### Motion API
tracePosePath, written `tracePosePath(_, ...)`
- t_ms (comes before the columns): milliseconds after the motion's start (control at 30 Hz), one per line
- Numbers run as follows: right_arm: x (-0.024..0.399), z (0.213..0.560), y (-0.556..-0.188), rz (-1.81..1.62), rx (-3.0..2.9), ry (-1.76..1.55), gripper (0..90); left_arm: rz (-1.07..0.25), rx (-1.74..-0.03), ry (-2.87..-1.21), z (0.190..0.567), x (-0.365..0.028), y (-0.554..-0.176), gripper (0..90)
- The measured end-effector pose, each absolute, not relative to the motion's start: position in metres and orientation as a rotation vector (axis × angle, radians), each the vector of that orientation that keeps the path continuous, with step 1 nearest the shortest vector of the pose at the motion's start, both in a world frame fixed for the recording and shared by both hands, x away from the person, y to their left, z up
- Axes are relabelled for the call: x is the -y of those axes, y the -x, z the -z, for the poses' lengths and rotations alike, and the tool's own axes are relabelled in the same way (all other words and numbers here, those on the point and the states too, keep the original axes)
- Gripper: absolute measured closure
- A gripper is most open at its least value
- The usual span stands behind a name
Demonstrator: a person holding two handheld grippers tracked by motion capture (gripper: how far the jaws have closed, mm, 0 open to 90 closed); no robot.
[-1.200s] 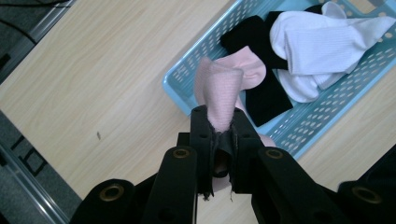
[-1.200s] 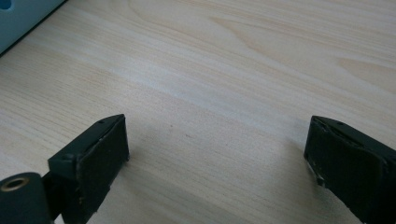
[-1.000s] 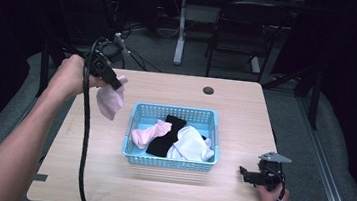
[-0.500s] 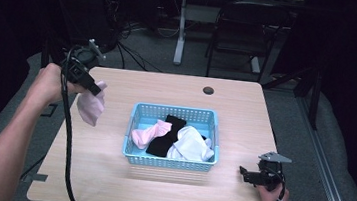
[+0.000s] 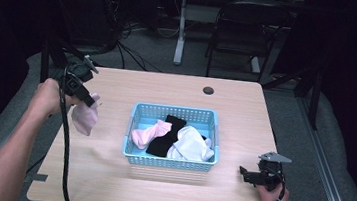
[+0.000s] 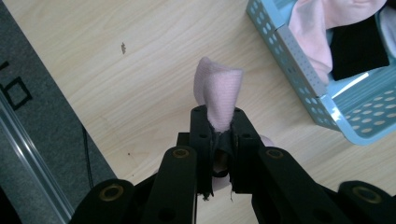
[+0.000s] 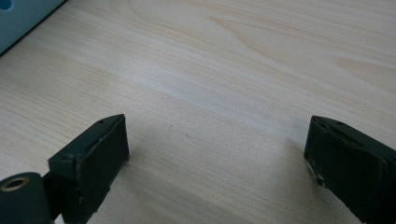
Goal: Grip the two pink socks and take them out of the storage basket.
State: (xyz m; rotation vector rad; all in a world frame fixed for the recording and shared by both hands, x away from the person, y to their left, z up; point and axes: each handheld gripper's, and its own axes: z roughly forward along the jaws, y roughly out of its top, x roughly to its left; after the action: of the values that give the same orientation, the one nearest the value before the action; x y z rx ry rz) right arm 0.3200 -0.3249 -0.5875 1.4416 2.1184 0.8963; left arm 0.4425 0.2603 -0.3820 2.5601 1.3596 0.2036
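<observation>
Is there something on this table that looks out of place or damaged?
Nothing is spilled or broken. One pink sock hangs from the shut left gripper, out over the bare table, while the other socks lie piled in the blue basket.

We see a light-wood bench (image 5: 108, 173) w/ small dark round grommet (image 5: 208, 90) at far edge; black metal chair (image 5: 246, 37) behind.
</observation>
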Motion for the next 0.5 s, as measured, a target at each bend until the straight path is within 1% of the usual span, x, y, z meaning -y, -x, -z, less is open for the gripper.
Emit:
tracePosePath(300, 0.325, 0.588, -0.32, -0.896, -2.118, -1.442, 5.9, -0.173, -1.411, -2.525, 0.423, -0.269, -0.448, 82.1)
tracePosePath(500, 0.325, 0.588, -0.32, -0.896, -2.117, -1.443, 5.9, -0.121, -1.454, -2.506, 0.456, -0.271, -0.454, 82.1)
